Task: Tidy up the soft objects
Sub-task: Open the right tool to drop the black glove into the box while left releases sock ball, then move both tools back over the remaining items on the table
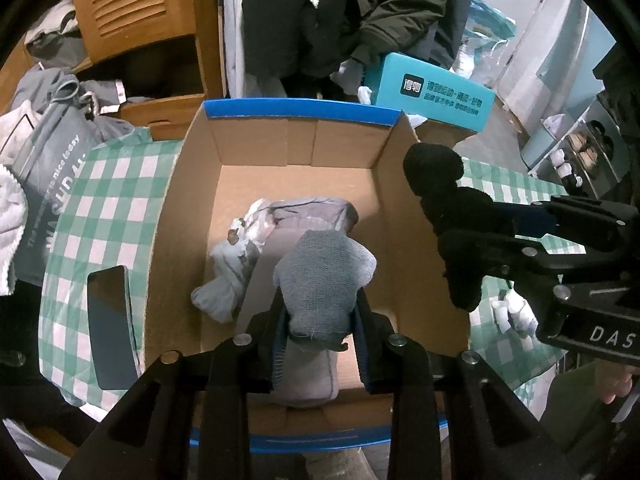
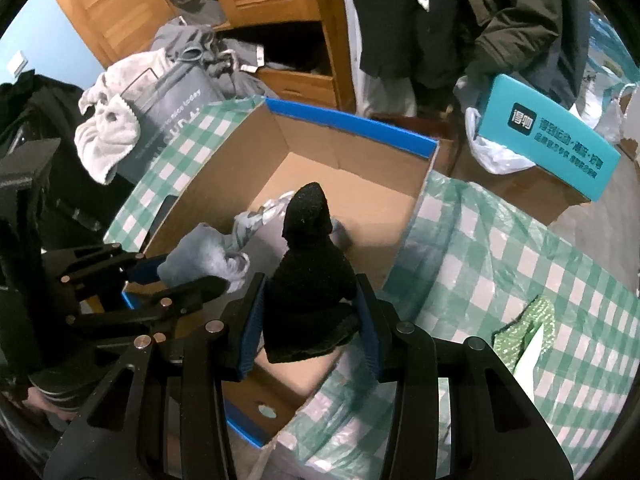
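An open cardboard box with blue rim (image 1: pixel 304 109) (image 2: pixel 352 125) stands on the green checked cloth. Inside lie a pale grey sock bundle (image 1: pixel 236 264) and a grey-lilac garment (image 1: pixel 312 212). My left gripper (image 1: pixel 320 320) is shut on a grey knitted sock (image 1: pixel 324 276), held above the box interior; it also shows in the right wrist view (image 2: pixel 200 258). My right gripper (image 2: pixel 310 316) is shut on a black sock (image 2: pixel 310 276), held over the box's right wall; the sock shows in the left wrist view (image 1: pixel 448 200).
A dark phone (image 1: pixel 110 320) lies on the cloth left of the box. A grey bag (image 1: pixel 52 184) with towels stands left. A teal box (image 1: pixel 432 94) and wooden drawers (image 1: pixel 160 104) are behind. A green sponge-like item (image 2: pixel 528 332) lies on the cloth at right.
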